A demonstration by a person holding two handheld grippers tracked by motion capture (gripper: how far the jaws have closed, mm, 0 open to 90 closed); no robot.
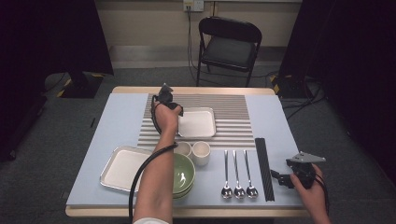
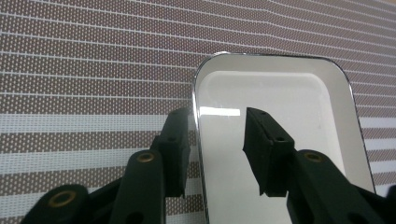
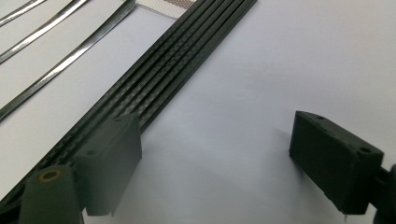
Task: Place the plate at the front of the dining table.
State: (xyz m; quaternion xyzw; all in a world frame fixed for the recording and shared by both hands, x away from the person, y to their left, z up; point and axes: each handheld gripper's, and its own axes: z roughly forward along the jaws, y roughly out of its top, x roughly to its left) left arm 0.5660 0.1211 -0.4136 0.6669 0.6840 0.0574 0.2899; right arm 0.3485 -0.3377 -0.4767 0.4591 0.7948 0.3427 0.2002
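A small white metal tray (image 1: 198, 123) lies on the striped mat (image 1: 233, 116) at the middle of the table. My left gripper (image 1: 180, 112) is at the tray's left rim. In the left gripper view its jaws (image 2: 217, 140) stand apart astride that rim of the tray (image 2: 280, 93), one outside over the mat, one inside over the tray floor, and the inner pad is clear of the rim. My right gripper (image 1: 276, 178) rests at the table's front right, open (image 3: 215, 154) over bare blue tabletop, just right of the black chopsticks (image 3: 163, 70).
Three spoons (image 1: 237, 175) lie side by side left of the chopsticks (image 1: 263, 168). Stacked green bowls (image 1: 183, 173), two small cups (image 1: 201, 152) and a larger tray (image 1: 122, 168) sit at the front left. A black folding chair (image 1: 229, 46) stands beyond the table.
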